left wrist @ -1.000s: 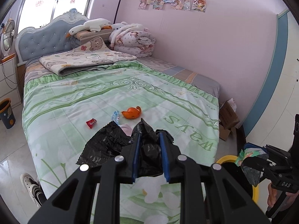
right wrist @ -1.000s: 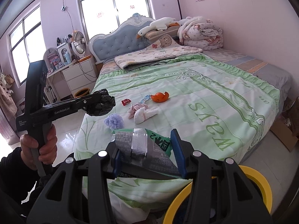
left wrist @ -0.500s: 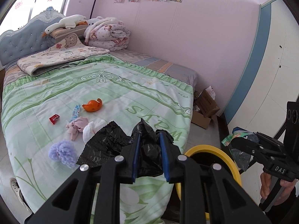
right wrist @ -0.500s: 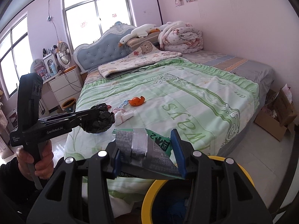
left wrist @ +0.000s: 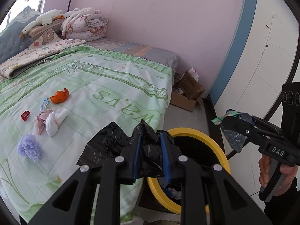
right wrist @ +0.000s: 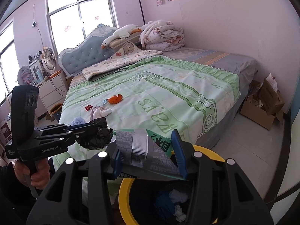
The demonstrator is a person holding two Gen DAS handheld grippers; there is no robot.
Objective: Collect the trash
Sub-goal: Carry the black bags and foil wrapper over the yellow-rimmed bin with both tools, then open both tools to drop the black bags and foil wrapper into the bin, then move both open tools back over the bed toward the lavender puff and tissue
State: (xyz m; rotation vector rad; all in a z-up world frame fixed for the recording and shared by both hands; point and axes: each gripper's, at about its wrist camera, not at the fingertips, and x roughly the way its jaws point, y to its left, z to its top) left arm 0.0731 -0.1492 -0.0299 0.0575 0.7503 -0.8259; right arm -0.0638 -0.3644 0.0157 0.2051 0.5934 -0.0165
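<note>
My left gripper (left wrist: pixel 150 150) is shut on a crumpled black plastic bag (left wrist: pixel 112 146), held at the foot of the bed beside the yellow-rimmed trash bin (left wrist: pixel 221 150). My right gripper (right wrist: pixel 148 153) is shut on a flat silver and green snack wrapper (right wrist: pixel 142 150), held over the bin (right wrist: pixel 125 193), which holds some trash. On the green bedspread lie an orange peel (left wrist: pixel 60 96), a small red wrapper (left wrist: pixel 25 115), a blue wrapper (left wrist: pixel 45 102), pink and white cloth pieces (left wrist: pixel 50 121) and a purple fluffy ball (left wrist: pixel 29 147).
The bed (right wrist: pixel 168 93) fills the left and middle, with a folded quilt and a goose plush at the headboard. An open cardboard box (right wrist: pixel 262 105) stands on the floor by the pink wall. A nightstand with a fan (right wrist: pixel 48 60) is beside the headboard.
Both grippers have swung right and down from over the bed toward the yellow bin, which now sits under them. Each keeps its hold on its piece of trash.
</note>
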